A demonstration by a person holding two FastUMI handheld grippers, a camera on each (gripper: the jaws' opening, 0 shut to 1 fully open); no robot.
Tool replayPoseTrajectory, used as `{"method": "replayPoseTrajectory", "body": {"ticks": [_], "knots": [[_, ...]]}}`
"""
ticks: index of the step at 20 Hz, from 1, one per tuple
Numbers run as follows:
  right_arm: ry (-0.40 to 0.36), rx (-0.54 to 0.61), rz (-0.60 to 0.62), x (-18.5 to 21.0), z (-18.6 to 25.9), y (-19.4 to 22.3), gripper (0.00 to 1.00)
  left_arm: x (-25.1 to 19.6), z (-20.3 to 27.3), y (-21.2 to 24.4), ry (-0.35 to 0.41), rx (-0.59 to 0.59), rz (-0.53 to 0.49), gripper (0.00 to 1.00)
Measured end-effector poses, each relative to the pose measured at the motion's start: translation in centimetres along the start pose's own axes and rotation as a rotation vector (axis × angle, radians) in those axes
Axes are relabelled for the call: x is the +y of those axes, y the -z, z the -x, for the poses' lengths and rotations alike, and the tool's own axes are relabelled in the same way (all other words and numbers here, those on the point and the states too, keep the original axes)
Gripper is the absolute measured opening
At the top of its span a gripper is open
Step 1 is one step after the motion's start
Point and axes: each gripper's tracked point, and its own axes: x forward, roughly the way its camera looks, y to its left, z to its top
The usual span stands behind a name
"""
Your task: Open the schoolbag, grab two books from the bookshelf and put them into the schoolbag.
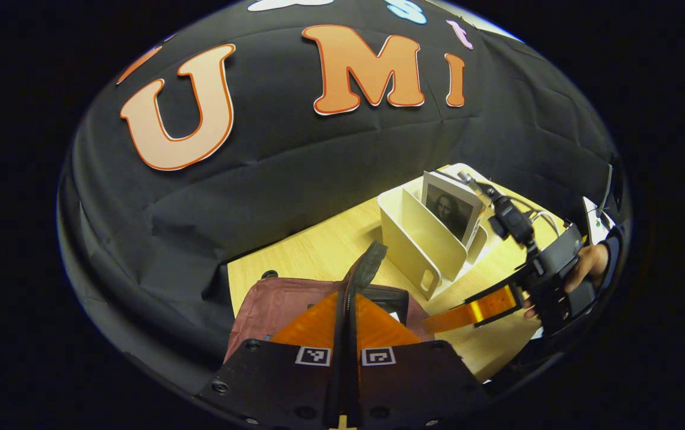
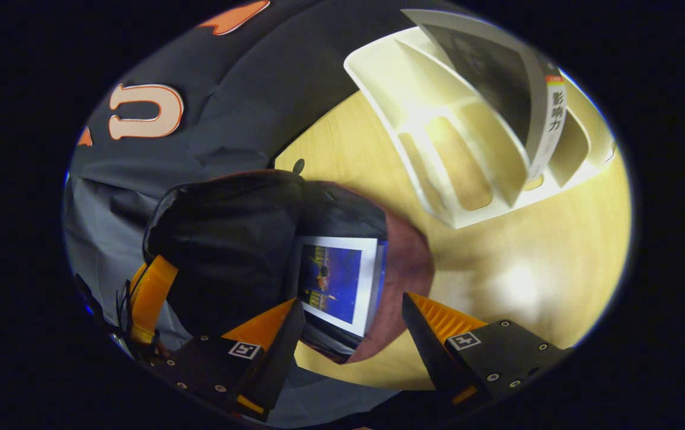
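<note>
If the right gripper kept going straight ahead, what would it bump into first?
Most likely the blue-covered book sticking out of the open maroon schoolbag: it lies right between the open right gripper fingers, though depth is hard to judge.

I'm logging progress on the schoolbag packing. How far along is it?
Done: the schoolbag is open and one book with a blue cover sits in its mouth. In hand: the left gripper is shut on the bag's strap, holding it up, while the right gripper is open above the bag. Left: one more book stands in the white bookshelf.
</note>
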Motion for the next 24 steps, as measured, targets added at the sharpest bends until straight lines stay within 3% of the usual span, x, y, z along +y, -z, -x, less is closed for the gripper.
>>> {"method": "replayPoseTrajectory", "body": {"ticks": [11,19,21,24], "knots": [[0.200,0.000,0.193,-4.5,8.7,-3.6,0.97,-0.4,-1.2,0.8,-0.005,-0.009,0.046,0.05],[0.364,0.008,0.347,-6.8,13.6,-9.1,0.97,-0.7,-2.1,1.3,0.001,-0.013,0.084,0.05],[0.387,0.023,0.370,-6.9,14.1,-10.4,0.98,-0.8,-2.4,1.4,0.001,-0.011,0.088,0.05],[0.362,0.080,0.345,-6.4,13.9,-12.0,0.98,-0.7,-2.5,1.7,0.001,-0.010,0.100,0.05]]}}
